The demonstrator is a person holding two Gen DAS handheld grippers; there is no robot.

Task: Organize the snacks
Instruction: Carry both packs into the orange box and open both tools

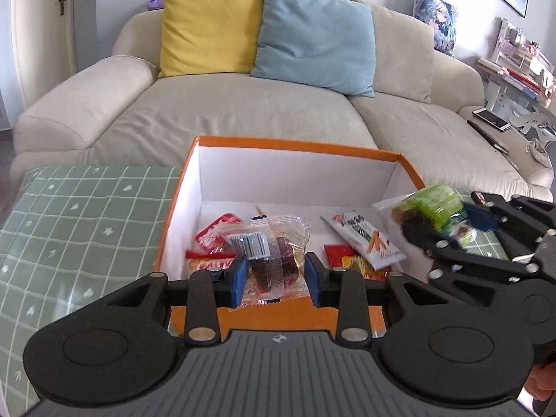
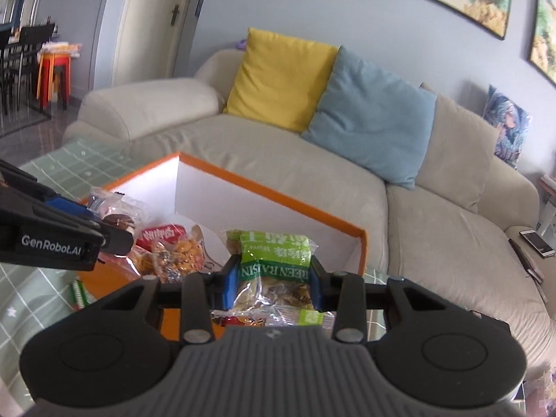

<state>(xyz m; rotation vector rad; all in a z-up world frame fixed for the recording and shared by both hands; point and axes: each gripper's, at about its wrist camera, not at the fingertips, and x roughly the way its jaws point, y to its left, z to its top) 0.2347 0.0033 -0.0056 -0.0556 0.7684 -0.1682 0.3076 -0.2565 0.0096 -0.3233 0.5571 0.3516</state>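
Putting snacks into the orange box [image 1: 295,147], on the green checked cloth [image 1: 69,215], in front of the sofa [image 1: 243,111].

Left claw [image 1: 276,272]: narrow, pinching a clear packet [image 1: 274,257] with something dark brown inside. Hanging over the near edge of the box, above the other snacks.

Right claw [image 2: 274,278]: narrow too, squeezing a green raisin bag [image 2: 274,260] by its middle. Hanging over the near right corner of the box, just beside the left claw.

Already lying on the box floor: a red packet [image 1: 215,232], a white packet with stick pictures [image 1: 361,239], and a few small red and yellow ones [image 1: 351,260].

Probably the drop-in step, with two snacks up in the air and not yet let go.

Next, most likely: bring each claw a bit lower and further over the white floor of the box, then open wide and let go. Best to aim for the bare patch near the far wall, not on top of the pile. Need to keep the two claws from bumping, being so close. Worth watching the soft bags too: floppy, slippery, easy to catch on the box edge.

Maybe one more snack outside the box, a striped thing [image 2: 80,295] on the cloth; too small to tell.
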